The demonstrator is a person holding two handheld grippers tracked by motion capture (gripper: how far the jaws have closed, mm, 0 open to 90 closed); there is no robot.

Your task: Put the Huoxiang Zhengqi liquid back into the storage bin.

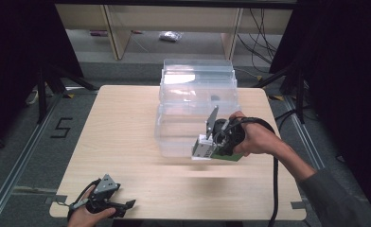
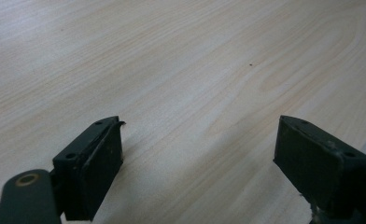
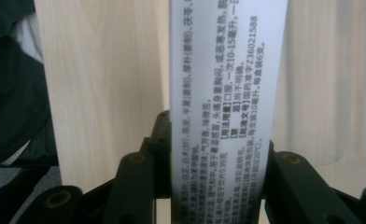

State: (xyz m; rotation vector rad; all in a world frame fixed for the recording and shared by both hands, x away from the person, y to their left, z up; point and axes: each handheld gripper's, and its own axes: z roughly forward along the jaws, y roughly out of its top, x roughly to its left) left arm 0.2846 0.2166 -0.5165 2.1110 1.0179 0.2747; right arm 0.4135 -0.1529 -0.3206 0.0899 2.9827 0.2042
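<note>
A white carton with a green side hangs above the table in front of the clear bin, and my right gripper is shut on it. In the right gripper view the carton shows a white face with small black print, standing between the two black jaws of that gripper, which press on its sides. My left gripper rests at the table's front left corner in a hand. Its jaws stand wide apart over bare wood in the left gripper view, with nothing between them.
A clear plastic bin stands at the back middle of the light wooden table. Black cables trail from both grippers. Dark curtains and stand legs flank the table, and shelving stands beyond its far edge.
</note>
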